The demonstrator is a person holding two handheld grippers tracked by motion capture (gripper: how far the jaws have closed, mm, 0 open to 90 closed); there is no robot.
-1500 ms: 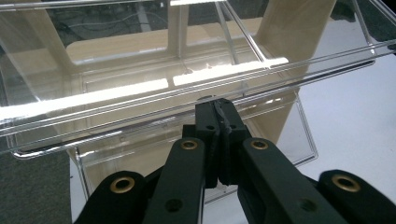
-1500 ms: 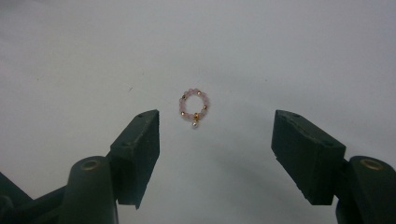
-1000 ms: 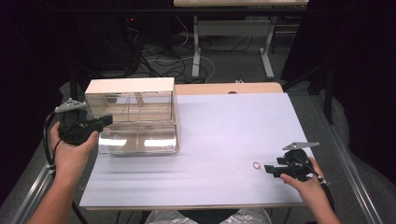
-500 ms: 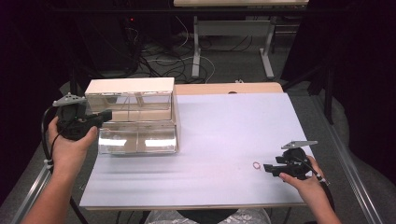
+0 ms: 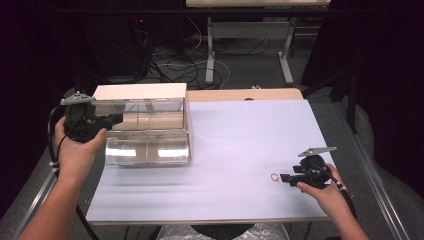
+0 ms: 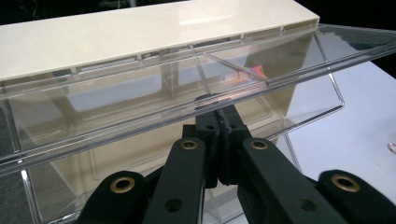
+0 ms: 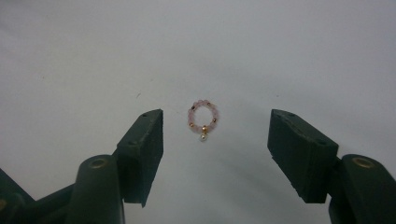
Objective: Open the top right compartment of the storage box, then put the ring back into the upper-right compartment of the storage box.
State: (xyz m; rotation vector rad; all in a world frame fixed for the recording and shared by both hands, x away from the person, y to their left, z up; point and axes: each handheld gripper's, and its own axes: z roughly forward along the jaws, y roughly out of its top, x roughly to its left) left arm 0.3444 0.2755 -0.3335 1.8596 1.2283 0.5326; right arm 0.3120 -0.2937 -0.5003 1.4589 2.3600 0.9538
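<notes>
My right gripper (image 7: 215,154) is wide open, bare, ring (image 7: 203,117) lying on the table (image 5: 240,130) just past the tips, frame center. Tiny, light, beaded: probably rolls, so pinch across the band. My left gripper (image 6: 217,109) is clamped shut on the clear lid (image 6: 140,116) of the box (image 5: 145,92).

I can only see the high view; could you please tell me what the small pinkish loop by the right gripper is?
Observer: It is a small ring of pink beads with a few gold ones and one pale drop, lying flat on the white tabletop.
Operator: Is the right gripper touching it?
Observer: No. The right gripper is open, and the ring lies just ahead between its jaws, clear of both.
Operator: And the left gripper at the box?
Observer: The left gripper is shut, its tips pinching the front edge of the clear plastic lid, which is tilted up over the cream-backed clear box.
</notes>
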